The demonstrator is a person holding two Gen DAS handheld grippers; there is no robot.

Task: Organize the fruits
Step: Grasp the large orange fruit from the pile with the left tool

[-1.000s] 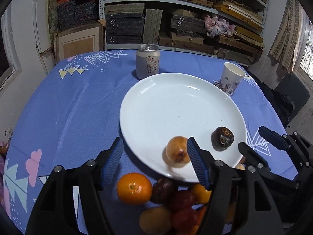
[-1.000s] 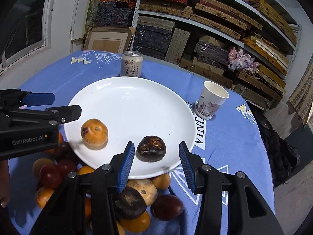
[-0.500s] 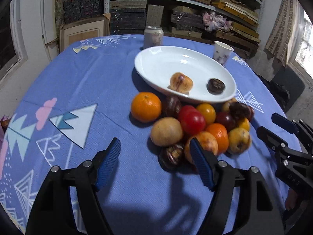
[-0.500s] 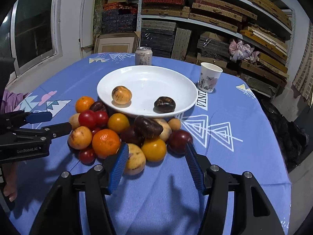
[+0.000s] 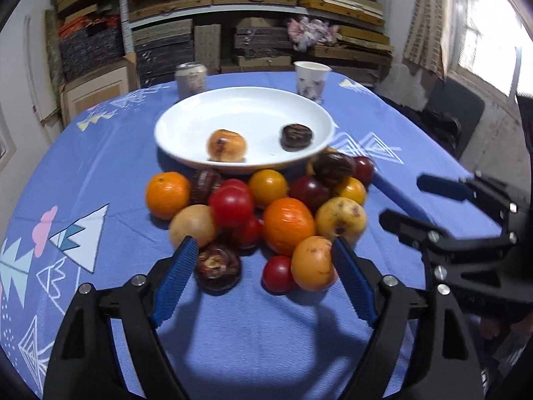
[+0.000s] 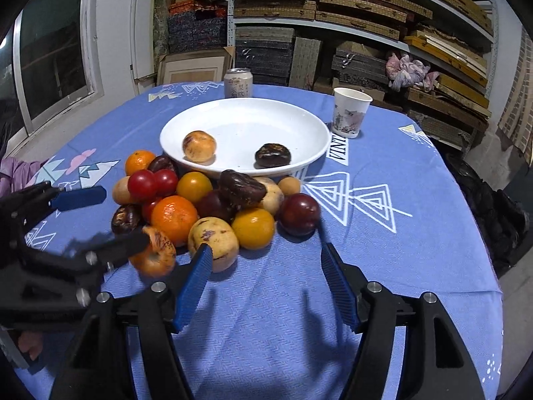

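A white plate (image 5: 186,126) (image 6: 309,126) holds a yellow-orange fruit (image 5: 227,145) (image 6: 199,146) and a dark brown fruit (image 5: 296,136) (image 6: 272,155). In front of it lies a pile of several fruits: oranges (image 5: 288,225) (image 6: 174,219), red tomatoes (image 5: 230,205), yellow fruits, dark plums (image 6: 298,214). My left gripper (image 5: 263,263) is open and empty, low over the near edge of the pile, around a dark fruit (image 5: 217,268) and a small red one (image 5: 278,274). My right gripper (image 6: 265,266) is open and empty, just short of the pile's right side.
A drink can (image 5: 191,79) (image 6: 238,82) and a paper cup (image 5: 311,78) (image 6: 350,111) stand behind the plate on the blue tablecloth (image 5: 100,153). Shelves of stacked boxes (image 6: 299,16) fill the back wall. A dark chair (image 5: 456,113) stands at the right.
Both grippers have pulled back from the plate toward the near table edge, each leaving a fruit on the plate. The left gripper has then come closer over the pile's near edge.
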